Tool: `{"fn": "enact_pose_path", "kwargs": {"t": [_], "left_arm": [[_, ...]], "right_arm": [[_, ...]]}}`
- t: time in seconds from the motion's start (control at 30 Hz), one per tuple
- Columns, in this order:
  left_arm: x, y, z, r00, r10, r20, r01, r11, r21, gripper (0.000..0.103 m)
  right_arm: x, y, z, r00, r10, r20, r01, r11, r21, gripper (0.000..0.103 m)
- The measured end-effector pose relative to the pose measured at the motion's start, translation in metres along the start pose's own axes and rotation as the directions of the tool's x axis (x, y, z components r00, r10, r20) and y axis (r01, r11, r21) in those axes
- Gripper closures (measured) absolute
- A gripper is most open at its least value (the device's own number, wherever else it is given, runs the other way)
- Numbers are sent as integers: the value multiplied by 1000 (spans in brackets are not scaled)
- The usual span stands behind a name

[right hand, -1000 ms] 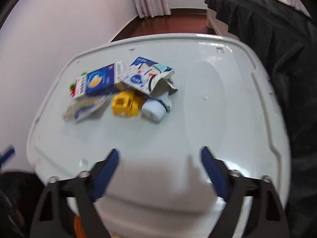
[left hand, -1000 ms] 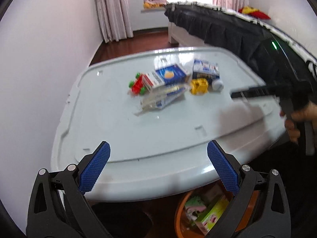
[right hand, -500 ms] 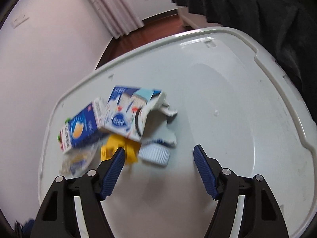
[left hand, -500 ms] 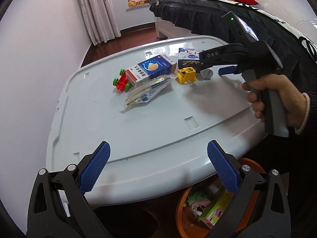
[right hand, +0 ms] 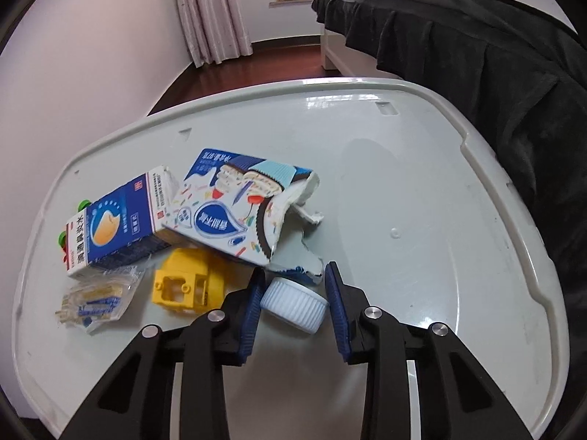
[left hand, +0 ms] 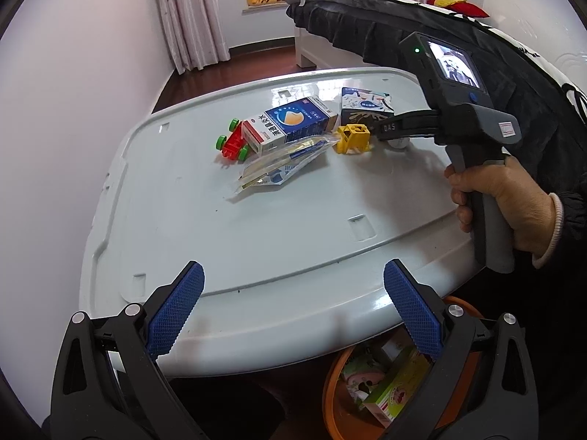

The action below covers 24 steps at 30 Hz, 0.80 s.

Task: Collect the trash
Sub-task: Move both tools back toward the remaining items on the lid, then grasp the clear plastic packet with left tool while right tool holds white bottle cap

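Right wrist view: the right gripper (right hand: 293, 293) has just closed its jaws around the pale blue ribbed bottle cap (right hand: 293, 306), and the blue pads now sit against its two sides, pinching it where it lies on the white table (right hand: 422, 190). Half a second ago the same jaws stood wide with the cap ahead of them, so the grasp is fresh and, by my reading, the first piece of trash is ready to lift. At ten o'clock from the cap lies the yellow toy block (right hand: 187, 282), just beside it; at twelve o'clock the torn cupcake carton (right hand: 234, 212) nearly overhangs it. Further at ten o'clock is the blue medicine box (right hand: 113, 227). The left gripper (left hand: 293, 311) hangs spread and empty over the table's near edge, with the orange bin (left hand: 330, 388) (already holding some packaging) at five o'clock below it.
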<state>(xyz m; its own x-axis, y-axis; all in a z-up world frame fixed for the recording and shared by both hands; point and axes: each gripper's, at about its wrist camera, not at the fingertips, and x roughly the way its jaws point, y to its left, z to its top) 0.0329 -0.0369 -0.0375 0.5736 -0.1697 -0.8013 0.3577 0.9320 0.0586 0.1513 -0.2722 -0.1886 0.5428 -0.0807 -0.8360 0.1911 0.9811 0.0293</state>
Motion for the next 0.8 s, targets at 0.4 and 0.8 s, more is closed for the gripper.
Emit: {"fn": "enact_pose_path", "kwargs": {"t": [0.4,0.8], "left_arm": [[38,0,35,998,29,-53,-25,997,77,7],[120,-41,74,984,171,40,-172,897,407,7]], "right_arm": [[-68,-57,-27,955,283,-93,-272,955,118,69],[-55,-78,-27,944,324,-53,-307,929,208,69]]}}
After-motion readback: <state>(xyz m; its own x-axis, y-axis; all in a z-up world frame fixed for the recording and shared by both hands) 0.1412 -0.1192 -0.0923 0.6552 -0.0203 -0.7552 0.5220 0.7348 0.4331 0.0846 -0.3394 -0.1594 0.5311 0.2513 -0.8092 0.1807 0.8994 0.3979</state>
